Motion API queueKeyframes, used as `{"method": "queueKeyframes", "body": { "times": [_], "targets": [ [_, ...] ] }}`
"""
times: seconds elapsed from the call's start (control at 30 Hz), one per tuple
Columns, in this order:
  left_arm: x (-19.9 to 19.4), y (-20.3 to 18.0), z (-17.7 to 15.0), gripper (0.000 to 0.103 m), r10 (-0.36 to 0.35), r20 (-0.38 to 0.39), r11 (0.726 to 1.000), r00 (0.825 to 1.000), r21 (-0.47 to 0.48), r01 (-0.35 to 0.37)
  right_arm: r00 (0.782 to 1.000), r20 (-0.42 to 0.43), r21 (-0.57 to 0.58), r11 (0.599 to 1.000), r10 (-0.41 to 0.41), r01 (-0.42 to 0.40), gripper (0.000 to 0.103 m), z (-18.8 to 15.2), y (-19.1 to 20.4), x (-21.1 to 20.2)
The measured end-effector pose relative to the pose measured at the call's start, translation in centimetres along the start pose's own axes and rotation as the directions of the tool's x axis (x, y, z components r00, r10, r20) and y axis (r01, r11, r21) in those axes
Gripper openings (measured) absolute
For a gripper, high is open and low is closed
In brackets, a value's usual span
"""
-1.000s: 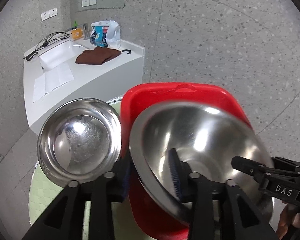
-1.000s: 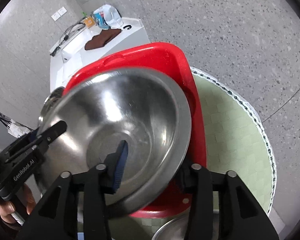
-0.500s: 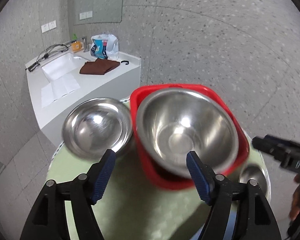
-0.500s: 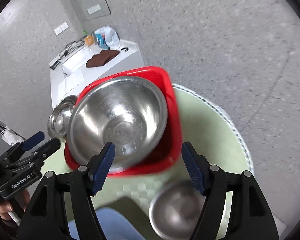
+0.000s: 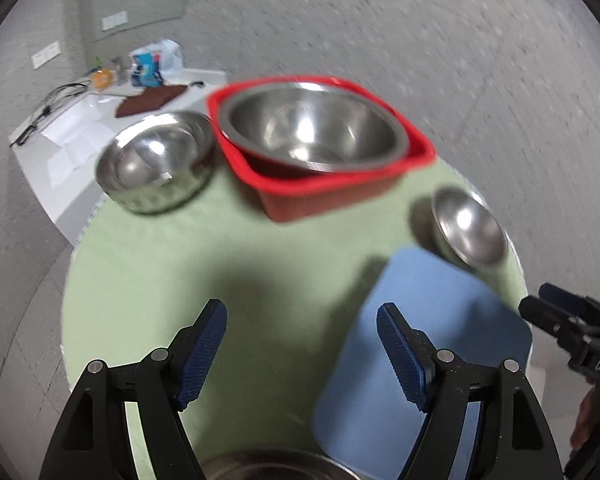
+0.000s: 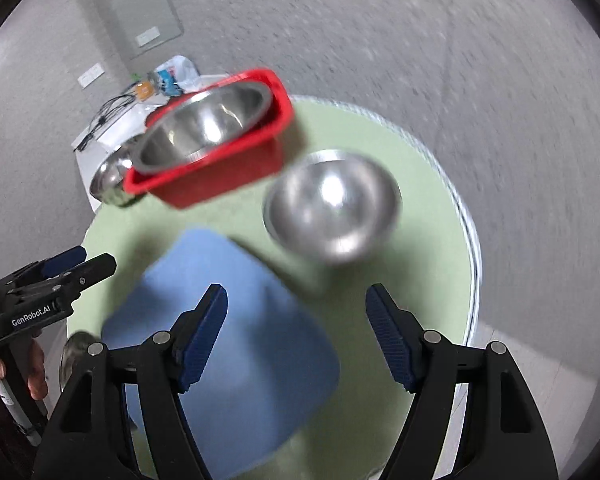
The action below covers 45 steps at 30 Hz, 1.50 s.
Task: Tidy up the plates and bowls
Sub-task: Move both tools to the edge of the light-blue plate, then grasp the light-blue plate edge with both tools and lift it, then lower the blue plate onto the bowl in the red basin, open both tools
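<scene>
"genrobot.ai" is printed in white on the left gripper (image 6: 96,266); "da" shows on the right gripper (image 5: 540,312).

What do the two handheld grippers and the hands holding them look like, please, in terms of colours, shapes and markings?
Both are matte black plastic. The left gripper and right gripper each have two angular fingers with silver pivot screws and ribbed dark-blue pads. Seen side-on, the left body reads "GenRobot.AI" in white; the right shows "DA", the rest cut off. A bare left hand grips a handle; no sleeves or cables show.
</scene>
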<state>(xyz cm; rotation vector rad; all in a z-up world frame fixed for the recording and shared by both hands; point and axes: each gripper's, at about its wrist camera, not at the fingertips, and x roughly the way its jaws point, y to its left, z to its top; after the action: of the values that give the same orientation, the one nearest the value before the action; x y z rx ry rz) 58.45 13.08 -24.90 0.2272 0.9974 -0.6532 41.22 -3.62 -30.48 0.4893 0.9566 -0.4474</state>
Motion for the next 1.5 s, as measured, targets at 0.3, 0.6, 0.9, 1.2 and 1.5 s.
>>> {"method": "queueKeyframes", "body": {
  "times": [0.3,0.6,0.9,1.2,1.5],
  "targets": [
    [1.8,-1.7,-2.1,0.072,0.018,-0.138,0.997,0.99,0.083,-0.007,0.991,-0.122,0.157,0.987,0.057,-0.038,0.066,-5.4,-1.9,2.2],
    [2.7,-2.0,-2.0,0.035,0.0,-0.152,0.997,0.988,0.083,0.013,0.971,-0.166,0.146,0.978,0.172,-0.148,0.022,-5.6,-0.5,3.1],
    [-0.3,-1.8,0.5,0.026,-0.024,-0.02,1.0,1.0,0.015,0.024,0.979,-0.096,0.056,0.982,0.182,-0.178,0.02,-2.4,0.8,0.4],
    [-4.9,-0.5,6.9,0.027,-0.007,0.147,0.999,0.989,-0.041,0.013,0.97,-0.023,-0.033,0.969,0.243,-0.244,0.02,6.6,2.0,-1.2],
    [-0.1,1.9,13.9,0.028,0.08,0.155,0.989,0.985,-0.135,-0.059,0.962,-0.063,-0.089,0.959,0.264,-0.269,0.021,16.3,3.9,5.1]
  ]
}}
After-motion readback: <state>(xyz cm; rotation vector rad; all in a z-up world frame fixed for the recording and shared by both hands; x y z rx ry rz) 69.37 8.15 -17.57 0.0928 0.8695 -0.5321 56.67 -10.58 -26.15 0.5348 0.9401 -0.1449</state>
